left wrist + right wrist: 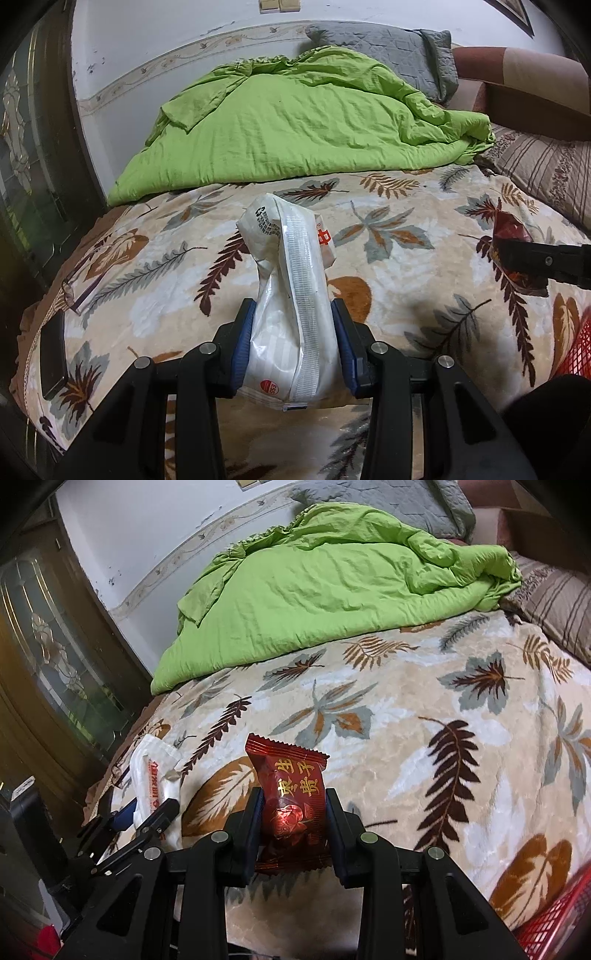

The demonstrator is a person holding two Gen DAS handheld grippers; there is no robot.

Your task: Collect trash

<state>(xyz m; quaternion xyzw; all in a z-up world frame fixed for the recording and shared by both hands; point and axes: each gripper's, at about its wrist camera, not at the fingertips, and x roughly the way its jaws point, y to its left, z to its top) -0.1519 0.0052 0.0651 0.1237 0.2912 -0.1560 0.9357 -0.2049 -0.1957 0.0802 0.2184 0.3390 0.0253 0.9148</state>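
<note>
My left gripper [293, 323] is shut on a white crumpled wrapper [291, 280] with black print and holds it upright above the leaf-patterned blanket [406, 295]. My right gripper [293, 805] is shut on a red snack packet [291, 797] with gold characters, also held above the blanket [406, 738]. In the left wrist view the right gripper [517, 258] shows at the right with the red packet [511, 229]. In the right wrist view the left gripper [144, 816] shows at the lower left with the white wrapper [155, 775].
A red mesh basket [576, 354] sits at the bed's right front corner; it also shows in the right wrist view [554, 923]. A green quilt [295, 122] is bunched at the back. A black phone [53, 354] and glasses [74, 284] lie at the left edge. Pillows [546, 170] lie at the right.
</note>
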